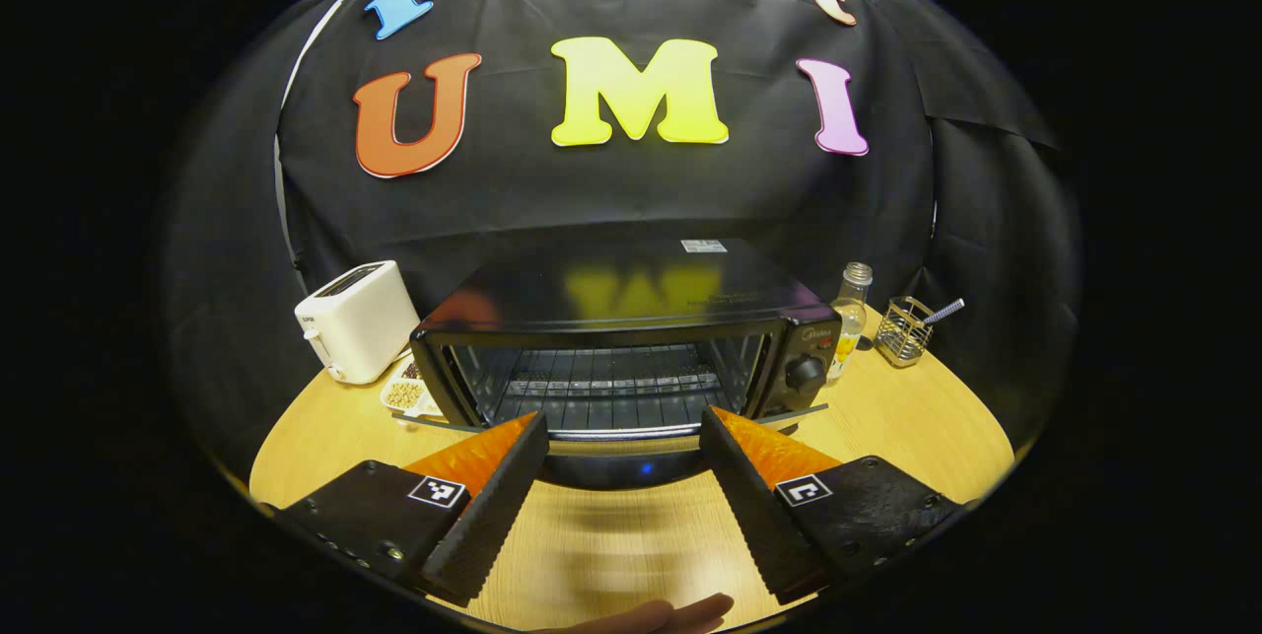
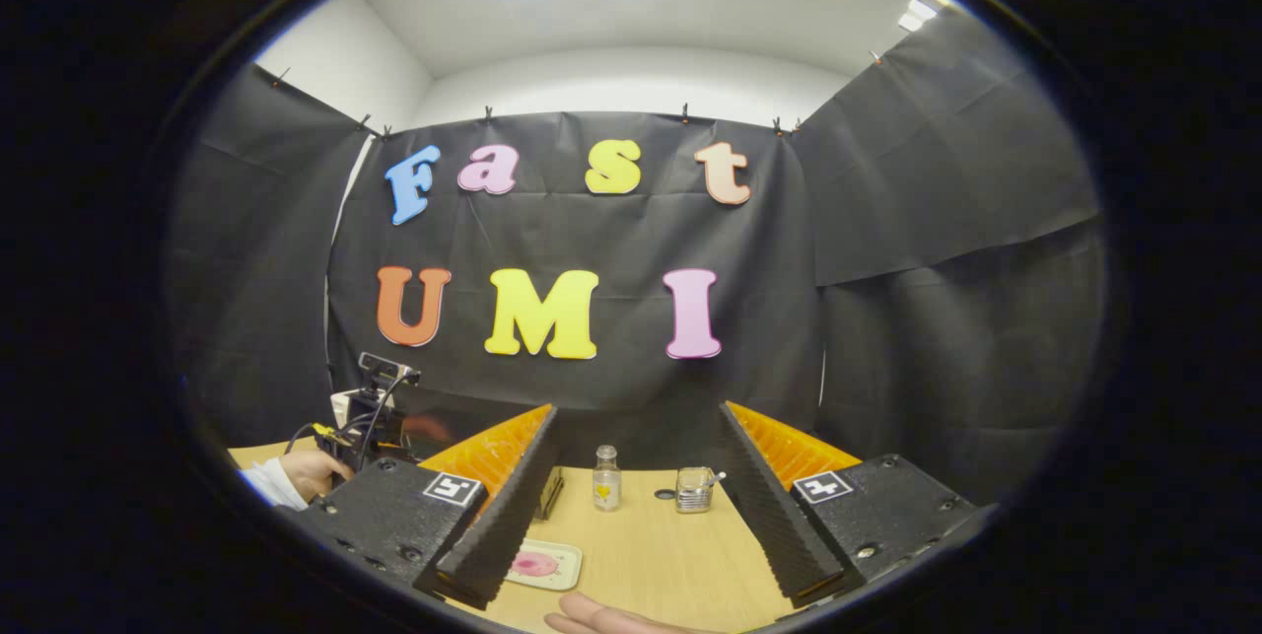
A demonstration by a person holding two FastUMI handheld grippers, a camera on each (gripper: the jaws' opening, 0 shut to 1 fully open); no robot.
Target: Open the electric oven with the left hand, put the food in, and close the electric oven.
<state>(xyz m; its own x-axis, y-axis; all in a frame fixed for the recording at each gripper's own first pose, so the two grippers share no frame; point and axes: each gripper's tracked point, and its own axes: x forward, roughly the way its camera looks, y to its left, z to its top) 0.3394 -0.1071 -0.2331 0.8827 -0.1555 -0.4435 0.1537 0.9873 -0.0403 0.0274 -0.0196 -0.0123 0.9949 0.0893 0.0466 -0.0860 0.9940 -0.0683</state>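
In the left gripper view the black electric oven (image 1: 631, 318) stands at mid-table. Its door (image 1: 616, 464) is swung down toward me, and the wire rack (image 1: 611, 386) inside is bare. My left gripper (image 1: 623, 422) is open, one finger on each side of the door's front edge, gripping nothing. In the right gripper view the food, a pink piece on a small pale tray (image 2: 537, 565), lies on the table by the tip of the near finger. My right gripper (image 2: 639, 412) is open and empty above the table. The left gripper (image 2: 370, 417) and the hand holding it show at far left.
A white toaster (image 1: 355, 318) and a small dish of snacks (image 1: 404, 392) sit left of the oven. A glass bottle (image 1: 850, 314) and a wire holder (image 1: 905, 328) stand to its right. The wooden table (image 1: 907, 417) is round-edged. A fingertip (image 1: 680, 612) shows at the bottom.
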